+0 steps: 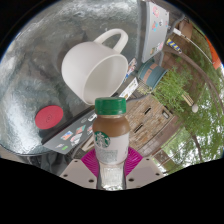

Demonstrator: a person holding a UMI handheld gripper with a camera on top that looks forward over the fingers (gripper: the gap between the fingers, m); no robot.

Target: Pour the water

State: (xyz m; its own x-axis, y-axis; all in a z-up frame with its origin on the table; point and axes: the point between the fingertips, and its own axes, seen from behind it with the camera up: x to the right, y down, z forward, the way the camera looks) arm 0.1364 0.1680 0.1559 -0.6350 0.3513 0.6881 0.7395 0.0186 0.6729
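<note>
The tool (110, 178) pinches a small Starbucks Frappuccino bottle (110, 135) between its two fingers, whose magenta pads (108, 176) show pressed against the lower part of the bottle on both sides. The bottle has a green screw cap (110, 103) that is on and closed, a brown, coffee-coloured body and a white label with the green round logo. It stands upright between the fingers, near in the view, and its base is hidden between the pads.

The whole scene looks strongly tilted. Just beyond the bottle and to its left lies a large white mug (93, 68), with its open mouth turned toward the tool and its handle (118, 40) pointing far and right. The inside of the mug looks pale and bare; whether any liquid is in it cannot be told. The mug rests on a grey mottled table (25, 85). On the table to the left of the bottle lies a flat red round lid (48, 118). To the right, beyond the table's edge, are wooden slats (150, 110) and green plants (175, 90).
</note>
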